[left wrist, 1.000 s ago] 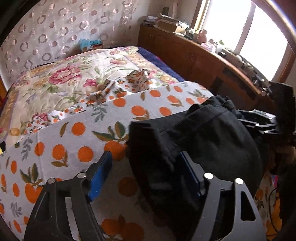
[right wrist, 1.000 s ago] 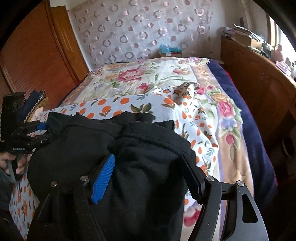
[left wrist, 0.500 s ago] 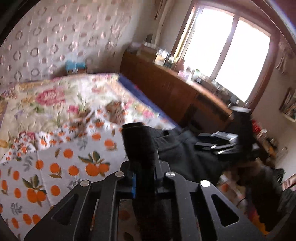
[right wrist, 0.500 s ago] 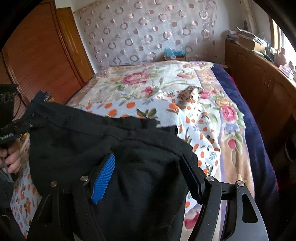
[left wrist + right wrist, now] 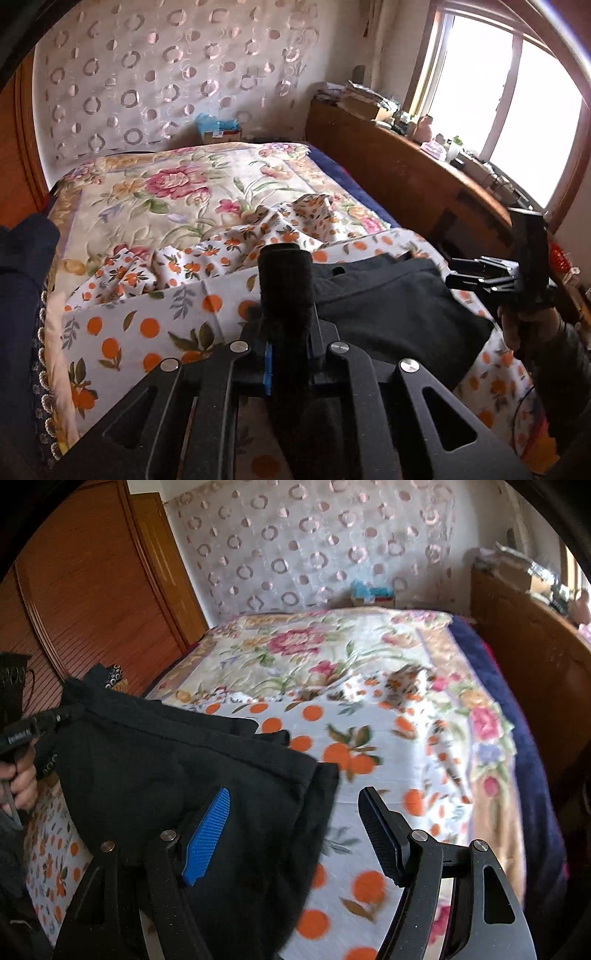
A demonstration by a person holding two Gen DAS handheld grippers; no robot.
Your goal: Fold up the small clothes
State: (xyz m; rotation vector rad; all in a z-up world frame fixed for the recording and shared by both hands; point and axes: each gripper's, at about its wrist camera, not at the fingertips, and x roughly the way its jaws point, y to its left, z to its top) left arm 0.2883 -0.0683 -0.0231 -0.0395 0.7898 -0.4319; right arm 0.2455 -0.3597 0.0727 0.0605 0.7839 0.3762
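Nearest the left wrist camera, the left gripper [image 5: 286, 354] had its fingers pressed together on a bunched fold of the black garment [image 5: 388, 306], a roll of dark cloth standing up between them. The rest of that garment trailed off to the right over the orange-print sheet [image 5: 155, 325] on the near end of the bed [image 5: 155, 192]. In the right wrist view, the right gripper [image 5: 295, 834] had its fingers spread wide and pinching nothing: the blue-padded finger [image 5: 207, 834] overlay the cloth's near edge, while the black finger [image 5: 380, 838] stood over bare sheet just right of the hem. The step in hand seemed to be gathering two corners so the garment could be lifted and laid flat for a fold. To do it well, the right gripper would likely need to slide left until the hem sat between both fingers, then close on a single edge, not on a thick wad. Both grips probably ought to sit at matching heights, so the cloth would hang evenly without twisting. Further back, a crumpled smaller-print cloth [image 5: 258, 236] lay on the floral quilt [image 5: 166, 184], well apart from the garment and best left clear of it. Beyond stood the circle-patterned curtain [image 5: 166, 74] and, to the right, a wooden ledge [image 5: 406, 162] under the window [image 5: 517, 103].
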